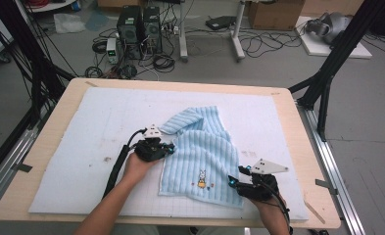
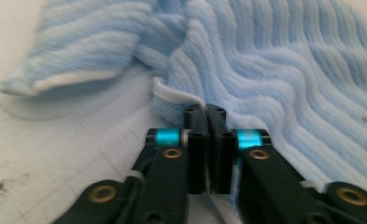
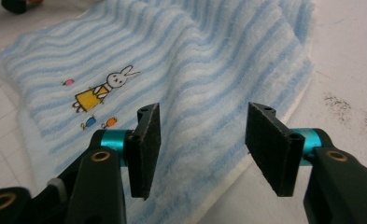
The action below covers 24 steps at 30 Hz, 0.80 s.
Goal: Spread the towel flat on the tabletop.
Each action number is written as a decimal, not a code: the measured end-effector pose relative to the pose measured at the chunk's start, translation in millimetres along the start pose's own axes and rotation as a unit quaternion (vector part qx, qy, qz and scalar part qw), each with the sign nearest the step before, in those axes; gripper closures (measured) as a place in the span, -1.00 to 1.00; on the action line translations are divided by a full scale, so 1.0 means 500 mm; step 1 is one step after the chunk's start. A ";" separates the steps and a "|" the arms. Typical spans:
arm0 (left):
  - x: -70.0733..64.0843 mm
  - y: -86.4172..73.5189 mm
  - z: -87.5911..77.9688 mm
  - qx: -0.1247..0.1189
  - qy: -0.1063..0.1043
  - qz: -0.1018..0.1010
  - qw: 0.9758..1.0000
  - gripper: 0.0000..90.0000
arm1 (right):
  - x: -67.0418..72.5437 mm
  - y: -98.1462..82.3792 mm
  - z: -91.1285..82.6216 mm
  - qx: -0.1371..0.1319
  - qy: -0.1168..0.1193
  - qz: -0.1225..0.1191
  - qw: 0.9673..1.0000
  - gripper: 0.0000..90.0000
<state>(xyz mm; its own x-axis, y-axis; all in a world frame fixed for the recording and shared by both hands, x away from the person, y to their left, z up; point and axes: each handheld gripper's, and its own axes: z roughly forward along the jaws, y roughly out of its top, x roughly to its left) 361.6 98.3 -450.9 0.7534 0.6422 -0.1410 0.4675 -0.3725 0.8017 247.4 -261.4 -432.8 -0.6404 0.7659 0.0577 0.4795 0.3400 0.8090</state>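
The blue striped towel [image 1: 202,156] lies rumpled on the white mat [image 1: 72,147] in the middle of the table; the left gripper [image 2: 208,114] pinches its left edge tight; the right gripper [image 3: 202,140] hangs open over its near right corner, pads apart, holding nothing.

A towel [image 1: 202,154] lies on a mat [image 1: 82,147] that covers most of the table [image 1: 48,112], right of the mat's centre, its far corner folded over onto itself. The left gripper [image 1: 169,148] sits at the towel's left edge, the right gripper [image 1: 235,180] at its near right corner, with an embroidered rabbit [image 1: 202,177] between them near the front edge. Behind the table, computer towers [image 1: 140,27] and cables [image 1: 163,62] stand on the floor.
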 end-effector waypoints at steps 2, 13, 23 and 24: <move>-0.003 -0.005 -0.008 0.018 -0.005 0.017 1.000 0.96 | -0.004 0.004 0.002 -0.004 -0.006 0.008 1.000 -0.07; -0.011 -0.074 -0.101 0.004 -0.036 0.016 0.999 0.96 | -0.002 0.039 0.046 -0.016 -0.024 0.021 0.999 -0.04; -0.026 -0.114 -0.172 0.005 -0.054 0.031 0.998 0.96 | 0.003 0.054 0.108 0.048 -0.051 0.031 0.997 0.07; -0.026 -0.114 -0.172 0.005 -0.054 0.031 0.998 0.96 | 0.003 0.054 0.108 0.048 -0.051 0.031 0.997 0.07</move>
<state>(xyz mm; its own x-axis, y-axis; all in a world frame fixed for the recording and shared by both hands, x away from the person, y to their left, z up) 285.4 168.9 -445.0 0.8261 0.5421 -0.1537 0.4227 -0.4160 0.8051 291.8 -221.5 -442.4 -0.5461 0.8366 0.0430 0.5744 0.3366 0.7462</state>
